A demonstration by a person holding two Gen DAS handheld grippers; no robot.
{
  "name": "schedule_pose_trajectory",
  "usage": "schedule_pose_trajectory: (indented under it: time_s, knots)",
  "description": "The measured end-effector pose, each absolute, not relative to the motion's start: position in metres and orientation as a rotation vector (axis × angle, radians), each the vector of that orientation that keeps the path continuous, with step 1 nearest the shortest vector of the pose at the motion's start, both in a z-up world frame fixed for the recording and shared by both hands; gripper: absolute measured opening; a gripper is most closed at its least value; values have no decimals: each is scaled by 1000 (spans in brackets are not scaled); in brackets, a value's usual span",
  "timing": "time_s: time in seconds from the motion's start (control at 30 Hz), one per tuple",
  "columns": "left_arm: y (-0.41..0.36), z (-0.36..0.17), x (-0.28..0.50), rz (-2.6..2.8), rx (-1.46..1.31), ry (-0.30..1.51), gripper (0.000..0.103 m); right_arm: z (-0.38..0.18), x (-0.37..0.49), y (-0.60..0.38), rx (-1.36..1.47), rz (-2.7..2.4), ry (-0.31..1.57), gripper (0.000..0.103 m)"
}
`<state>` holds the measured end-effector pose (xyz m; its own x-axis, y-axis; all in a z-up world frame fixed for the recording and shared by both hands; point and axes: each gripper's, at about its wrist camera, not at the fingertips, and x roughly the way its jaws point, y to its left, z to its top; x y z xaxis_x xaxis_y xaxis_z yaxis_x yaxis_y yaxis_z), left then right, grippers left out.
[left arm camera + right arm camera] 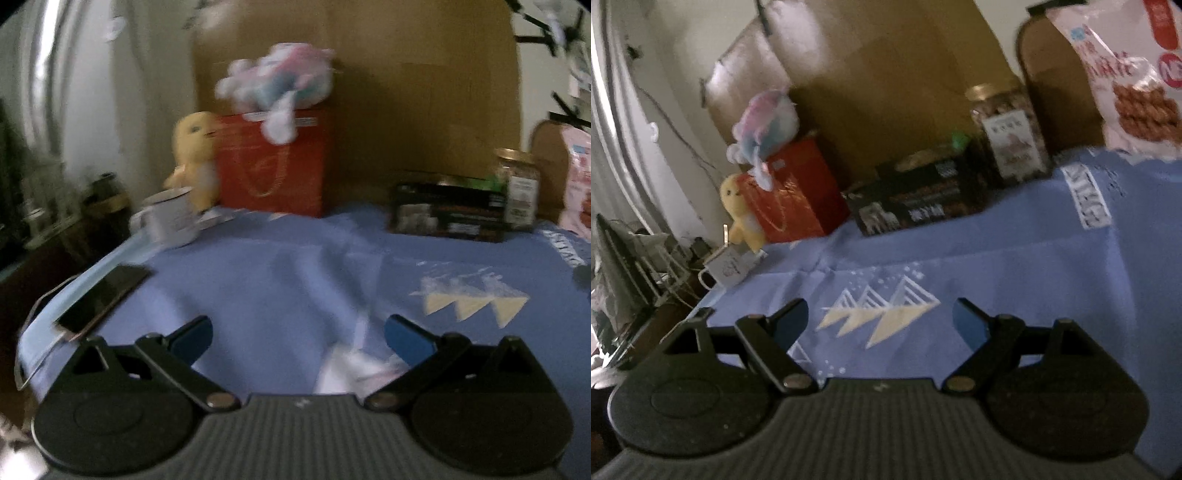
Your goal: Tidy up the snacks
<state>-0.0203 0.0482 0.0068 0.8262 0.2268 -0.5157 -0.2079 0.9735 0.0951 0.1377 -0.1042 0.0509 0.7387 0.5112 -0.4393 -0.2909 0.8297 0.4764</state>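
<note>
Nothing is held by the wide-open left gripper [297, 338] or right gripper [881, 321]; the dark snack box [916, 199], gold-lidded glass jar [1008, 136] and pink snack bag [1134, 81], toward one o'clock, seem untouched.

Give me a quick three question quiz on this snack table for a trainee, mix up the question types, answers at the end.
1. True or false: the left gripper is holding a snack.
2. What sits on top of the red box? A) pastel plush toy B) jar C) mug
3. Fill in: the glass jar stands beside the black ____.

Key: 1 false, both it and the right gripper are open and empty. 2 A. 3 snack box.
</note>
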Motion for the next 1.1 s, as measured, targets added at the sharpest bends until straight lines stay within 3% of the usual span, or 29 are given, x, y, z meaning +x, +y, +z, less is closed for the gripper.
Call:
schedule_pose_trajectory:
  time_s: [0.33, 0.5, 1.1]
  knots:
    - [-14, 21, 33, 136, 96, 528, 103, 59, 117, -121, 384, 361, 561, 87]
    - [-18, 27, 44, 43, 22, 535, 103, 67, 116, -117, 359, 367, 541, 87]
    - [-39, 24, 57, 83, 148, 535, 103, 73, 121, -104, 314, 394, 508, 87]
